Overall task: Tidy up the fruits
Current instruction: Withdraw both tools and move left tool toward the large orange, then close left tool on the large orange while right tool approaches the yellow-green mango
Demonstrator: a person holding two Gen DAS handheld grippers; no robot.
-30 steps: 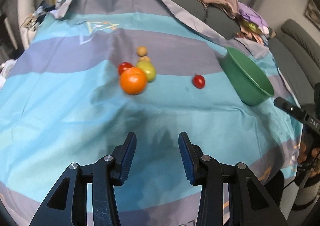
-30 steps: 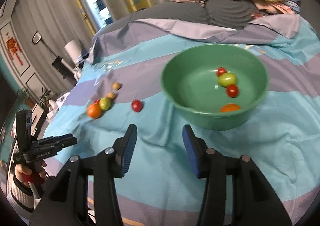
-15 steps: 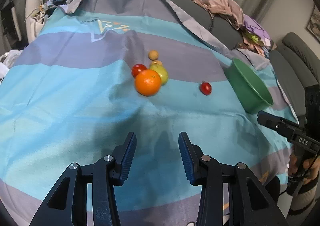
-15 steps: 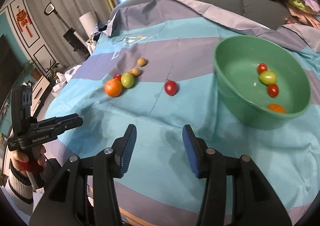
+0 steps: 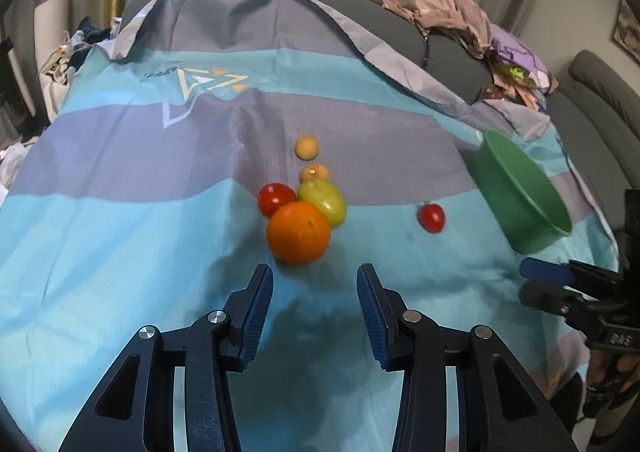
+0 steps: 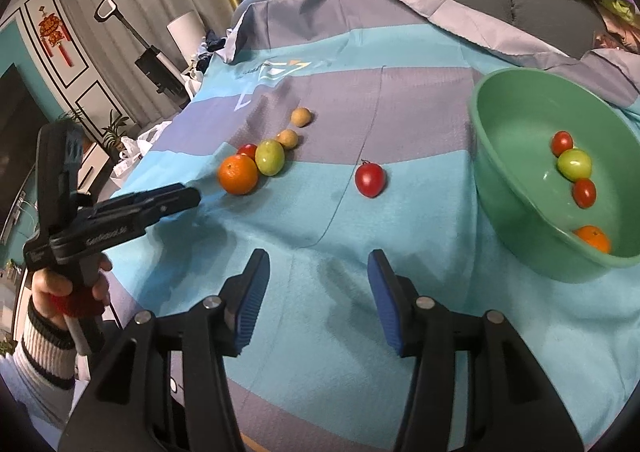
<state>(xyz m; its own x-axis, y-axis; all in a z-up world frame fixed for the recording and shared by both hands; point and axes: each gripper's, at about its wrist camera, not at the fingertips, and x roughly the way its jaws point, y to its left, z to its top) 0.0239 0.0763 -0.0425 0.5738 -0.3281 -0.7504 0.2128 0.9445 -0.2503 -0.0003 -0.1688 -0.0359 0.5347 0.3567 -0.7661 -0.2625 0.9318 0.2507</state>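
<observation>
Two claws, both empty. L claw [image 5: 315, 312] spread, nothing betw jaws; orange [image 5: 298, 233] sits just beyond its tips, centre frame, slightly left of the gap line. Round, so no long axis to align. Behind orange, touching: red tomato [image 5: 276, 198] and green fruit [image 5: 323, 201]; farther up, two small tan fruits. R claw [image 6: 318, 298] jaws opening, empty; lone tomato [image 6: 370, 180] ahead, above centre. Green bowl [image 6: 516, 188] at right edge, already holding four fruits. Judgement: L nearer orange, R nearer lone tomato.
</observation>
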